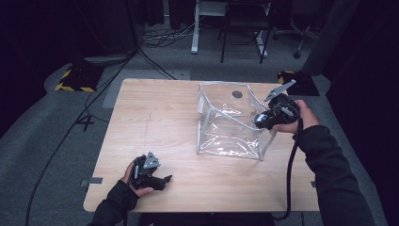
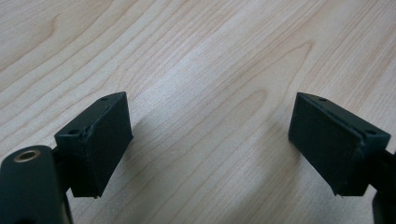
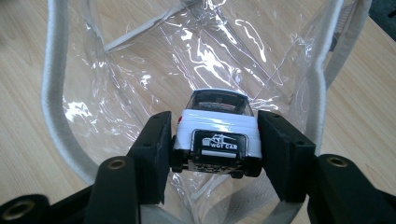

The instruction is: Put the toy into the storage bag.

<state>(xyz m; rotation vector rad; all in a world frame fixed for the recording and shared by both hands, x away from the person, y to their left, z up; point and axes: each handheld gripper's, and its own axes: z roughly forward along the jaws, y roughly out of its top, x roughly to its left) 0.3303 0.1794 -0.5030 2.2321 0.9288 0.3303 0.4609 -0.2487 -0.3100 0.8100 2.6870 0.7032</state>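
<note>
Toy car [image 3: 217, 133] clamped in right hand-held gripper [image 3: 215, 144] above clear bag [image 1: 230, 122]; left hand-held gripper [image 2: 210, 140] wide, empty, over table [image 1: 155, 117].

A bag [image 1: 230, 120] stands on the worktop [image 1: 155, 127], right of centre. The right tool [image 3: 215, 140] holds a toy car [image 3: 217, 130] over its opening; the left tool [image 1: 162, 180] rests near the front left edge.

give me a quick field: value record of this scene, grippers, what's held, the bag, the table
left gripper: open, holding nothing, low over the table near its front edge
right gripper: shut on the toy car, at the bag's opening
toy car: white, dark roof, plate reads WGT CAR
bag: clear plastic, white trim, standing open
table: light wood
</note>
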